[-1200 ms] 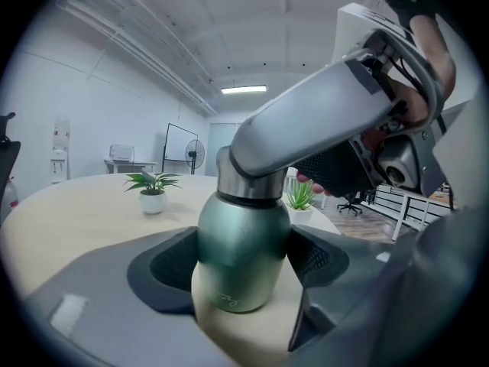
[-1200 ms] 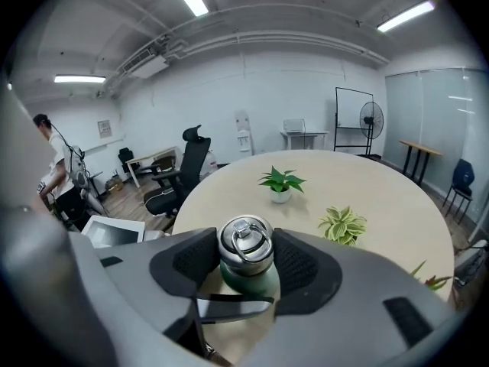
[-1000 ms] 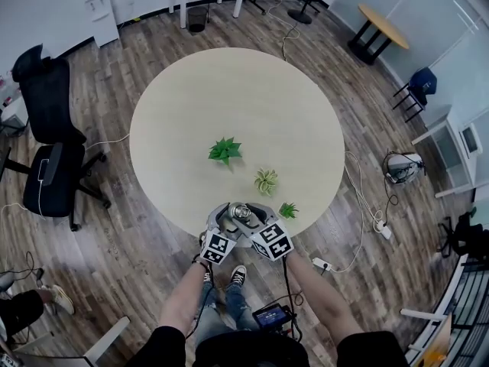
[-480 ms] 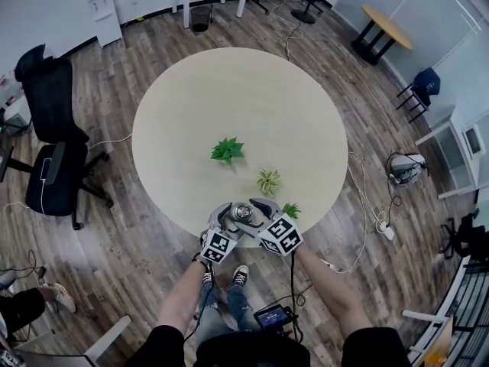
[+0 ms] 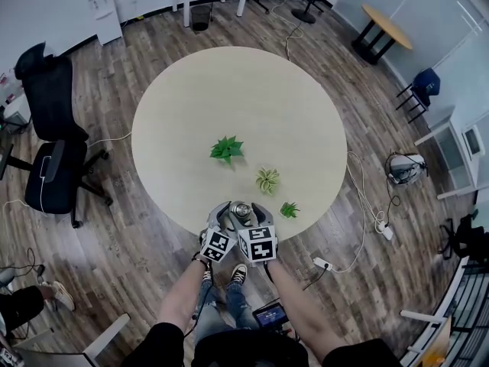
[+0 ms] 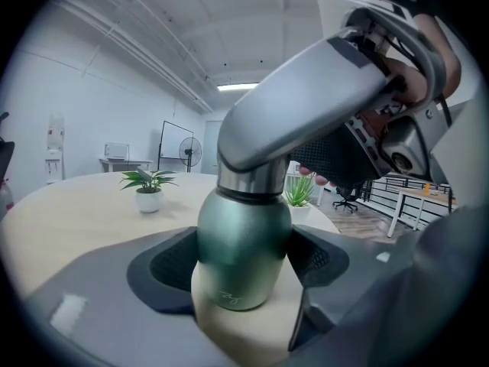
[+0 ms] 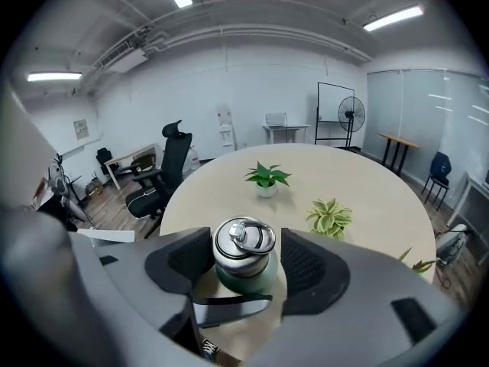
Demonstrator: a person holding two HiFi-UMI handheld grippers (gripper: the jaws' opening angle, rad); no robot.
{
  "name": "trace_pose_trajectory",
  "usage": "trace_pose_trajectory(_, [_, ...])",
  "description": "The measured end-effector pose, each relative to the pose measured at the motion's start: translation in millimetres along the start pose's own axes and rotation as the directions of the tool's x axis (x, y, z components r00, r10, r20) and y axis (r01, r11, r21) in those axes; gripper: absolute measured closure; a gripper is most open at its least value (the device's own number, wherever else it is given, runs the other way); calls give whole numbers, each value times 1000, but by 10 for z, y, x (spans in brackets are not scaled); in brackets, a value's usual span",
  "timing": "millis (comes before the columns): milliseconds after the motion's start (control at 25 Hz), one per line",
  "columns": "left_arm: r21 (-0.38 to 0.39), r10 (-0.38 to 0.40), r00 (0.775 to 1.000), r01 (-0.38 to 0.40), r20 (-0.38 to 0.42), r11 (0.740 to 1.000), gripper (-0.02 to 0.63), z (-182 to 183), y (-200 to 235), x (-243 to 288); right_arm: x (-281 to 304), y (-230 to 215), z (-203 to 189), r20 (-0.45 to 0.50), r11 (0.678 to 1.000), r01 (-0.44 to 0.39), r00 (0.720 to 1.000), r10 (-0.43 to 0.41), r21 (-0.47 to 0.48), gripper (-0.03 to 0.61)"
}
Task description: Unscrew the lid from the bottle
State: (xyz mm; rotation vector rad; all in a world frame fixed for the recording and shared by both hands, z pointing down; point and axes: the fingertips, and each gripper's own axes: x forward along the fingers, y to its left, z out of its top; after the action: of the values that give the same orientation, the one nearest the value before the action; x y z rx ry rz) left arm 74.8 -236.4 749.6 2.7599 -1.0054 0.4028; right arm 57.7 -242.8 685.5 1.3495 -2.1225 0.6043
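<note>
you're keeping the green bottle (image 6: 243, 232) standing upright at the near edge of the round desk (image 5: 229, 90), right in front of you. your left gripper (image 6: 244, 264) is clamping it low around the body, both dark pads pressing against its sides with the jaws standing wide. your right gripper (image 7: 244, 266) is reaching over the top from above, and its jaws have just been closing in a little. the silver lid (image 7: 244, 238), with its folded metal ring (image 7: 250, 234), is sitting between them on the bottle's neck, but the pads are only flanking it, with a thin gap showing on one side. farther out on the desk a green potted plant (image 5: 226, 149), a pale striped plant (image 5: 267, 180) and a small plant (image 5: 288, 209) are standing, the small plant nearest the bottle.
</note>
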Motion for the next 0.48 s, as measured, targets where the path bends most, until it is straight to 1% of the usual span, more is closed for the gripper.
trace_pose_trajectory(80, [1,0,1000,0,3,1000,250,-4,-2,5,15,14,-10,-2,1000,-6,1000,6,-11,304])
trace_pose_trajectory(160, [0,0,1000,0,5,1000,250,-9,-3,12,18,17,-13,3,999,-40,999,40,-25,308])
trace_pose_trajectory(240, [-3,-3,1000,3,4,1000,250,-9,0,20,28,19,-16,-4,992,-108,994,108,-59,310])
trace_pose_trajectory(280, [-5,-5,1000,5,3,1000,249,-9,-2,23,30,24,-16,-12,984,-152,988,151,-93,311])
trace_pose_trajectory(320, [-5,-6,1000,6,2,1000,249,-7,-4,25,28,35,-15,-25,970,-200,980,199,-139,311])
trace_pose_trajectory(360, [-4,-6,1000,6,2,1000,250,-6,-4,23,24,54,-18,-44,949,-252,968,248,-192,311])
trace_pose_trajectory(400, [-2,-5,1000,5,2,1000,249,-8,-3,20,19,77,-23,-70,920,-304,953,296,-249,311])
trace_pose_trajectory(480, [0,-6,1000,6,2,1000,249,-8,-2,15,11,117,-41,-139,842,-403,915,379,-359,311])
